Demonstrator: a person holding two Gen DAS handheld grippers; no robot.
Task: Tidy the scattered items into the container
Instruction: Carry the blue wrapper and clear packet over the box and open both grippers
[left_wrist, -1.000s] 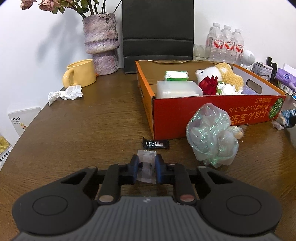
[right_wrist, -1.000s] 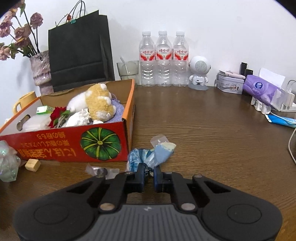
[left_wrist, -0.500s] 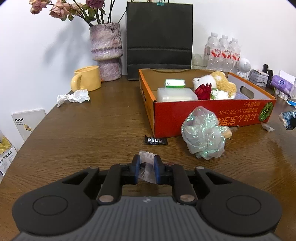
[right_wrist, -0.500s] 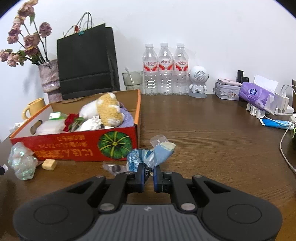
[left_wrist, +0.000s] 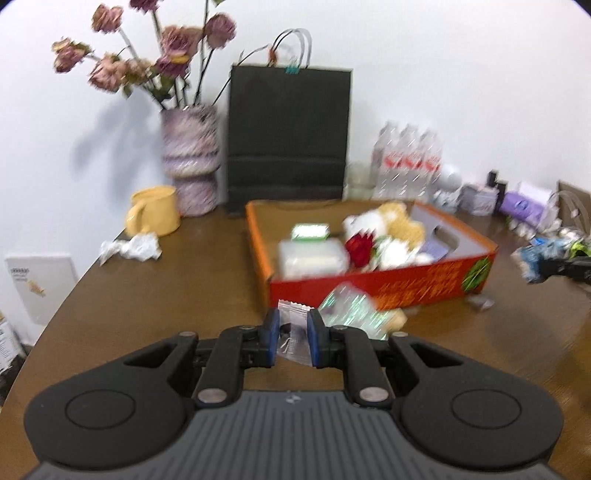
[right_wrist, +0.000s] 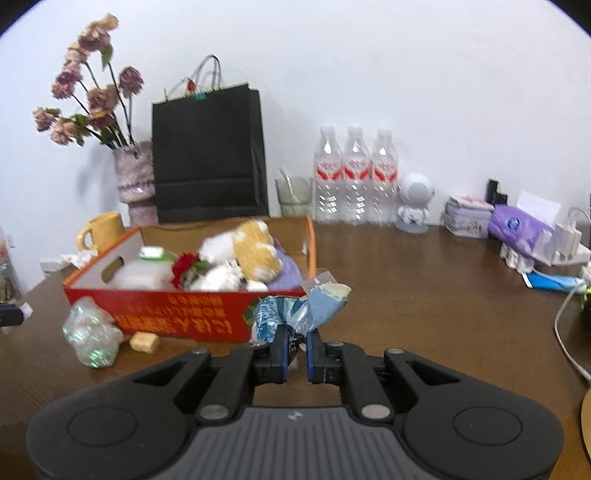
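Observation:
The red-orange cardboard box (left_wrist: 417, 286) holds a plush toy, a red flower and plastic tubs; it also shows in the right wrist view (right_wrist: 177, 317). My left gripper (left_wrist: 292, 332) is shut on a small clear packet (left_wrist: 293, 328), held above the table in front of the box. My right gripper (right_wrist: 295, 349) is shut on a crumpled blue wrapper (right_wrist: 295, 310), lifted near the box's right front corner; it appears at the far right of the left wrist view (left_wrist: 535, 258). An iridescent plastic bag (right_wrist: 92, 336) and a small wooden block (right_wrist: 144, 341) lie by the box front.
A yellow mug (left_wrist: 153, 216), crumpled tissue (left_wrist: 131, 249), flower vase (left_wrist: 190, 162) and black paper bag (left_wrist: 288, 136) stand behind the box. Water bottles (right_wrist: 354, 181), a white figurine (right_wrist: 413, 201), tissue pack (right_wrist: 521, 230) and cable (right_wrist: 565, 339) sit at right.
Both grippers have lifted up from the table with their items. The black candy packet has dropped out of the left view. The views are motion-blurred.

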